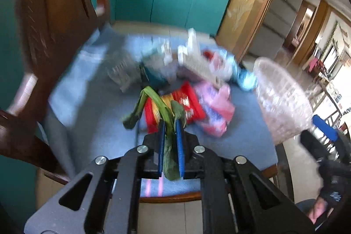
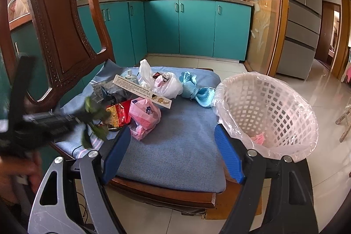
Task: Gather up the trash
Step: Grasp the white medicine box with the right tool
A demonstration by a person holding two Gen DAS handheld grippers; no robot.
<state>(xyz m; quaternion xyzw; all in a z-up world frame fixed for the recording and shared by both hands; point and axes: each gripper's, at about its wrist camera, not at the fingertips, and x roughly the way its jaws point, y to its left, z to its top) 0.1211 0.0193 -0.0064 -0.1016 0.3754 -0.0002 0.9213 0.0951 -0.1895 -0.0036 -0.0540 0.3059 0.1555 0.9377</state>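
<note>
Currently two grippers are showing. The left gripper (image 1: 170, 124) is pinching a green vegetable leaf (image 1: 170, 155) between its blue pads, jaws nearly closed on it; the leaf is running lengthwise along the fingers, its long axis pointing away from the camera, with a limp stalk (image 1: 140, 102) drooping off to the left. In the right wrist view that leaf (image 2: 94, 113) is hanging just above the near-left part of the blue seat cushion (image 2: 179, 146). The right gripper (image 2: 175, 146) is standing wide open over the cushion's front edge, holding nothing.

One wooden chair (image 2: 59, 25) is carrying the cushion. Lying on the cushion, counted: one pink plastic bag (image 2: 144, 115), one red snack packet (image 2: 118, 113), one white plastic bag (image 2: 162, 82), one long flat printed box (image 2: 142, 91) lying diagonally, two crumpled blue wrappers (image 2: 193, 87) near the back-right corner. Further clear packaging at the back-left is too jumbled to count.

One white lattice basket (image 2: 269, 115), lined with a clear bag, is standing at the cushion's right edge; one small pink scrap (image 2: 258, 137) is lying inside.
</note>
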